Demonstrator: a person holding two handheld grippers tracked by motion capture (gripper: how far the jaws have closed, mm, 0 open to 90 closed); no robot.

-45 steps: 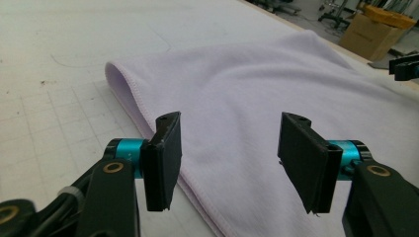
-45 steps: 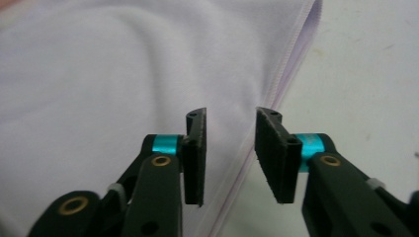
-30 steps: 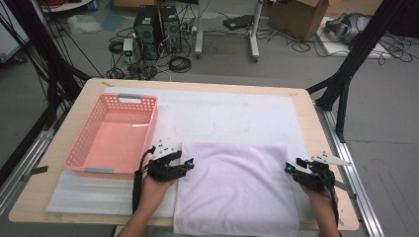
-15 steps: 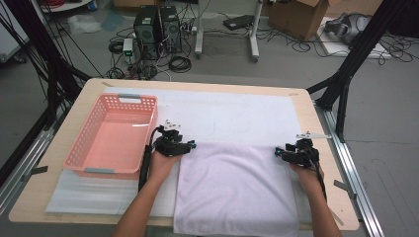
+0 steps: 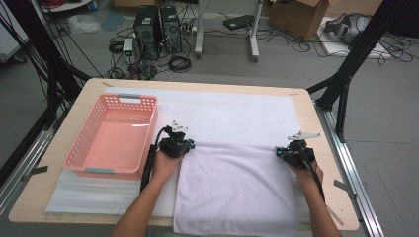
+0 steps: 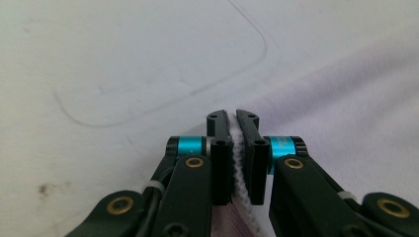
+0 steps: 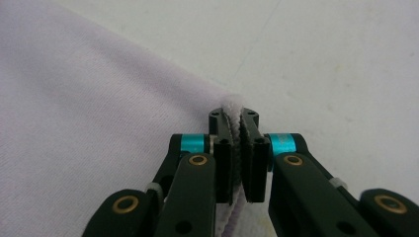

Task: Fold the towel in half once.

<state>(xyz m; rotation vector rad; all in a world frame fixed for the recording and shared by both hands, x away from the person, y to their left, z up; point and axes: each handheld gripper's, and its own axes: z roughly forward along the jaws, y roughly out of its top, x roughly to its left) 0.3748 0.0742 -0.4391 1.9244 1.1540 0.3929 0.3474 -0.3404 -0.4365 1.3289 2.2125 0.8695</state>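
A pale lilac towel (image 5: 237, 185) lies spread on the near half of the table, over a white foam sheet (image 5: 227, 116). My left gripper (image 5: 180, 144) is shut on the towel's far left corner; the towel (image 6: 346, 108) edge is pinched between its jaws, midpoint (image 6: 232, 118). At the far right corner my right gripper (image 5: 290, 154) is shut on the towel (image 7: 89, 108), whose folded edge bulges out between the jaw tips, midpoint (image 7: 233, 116). Both corners rest low, near the table surface.
A pink plastic basket (image 5: 79, 158) stands empty at the left of the table, just beside my left gripper. The wooden table edge (image 5: 326, 148) runs close to the right of my right gripper. Bare foam sheet stretches beyond the towel.
Both grippers have carried the towel's far corners away from the person, toward the middle of the table, stretching the towel longer and flatter.
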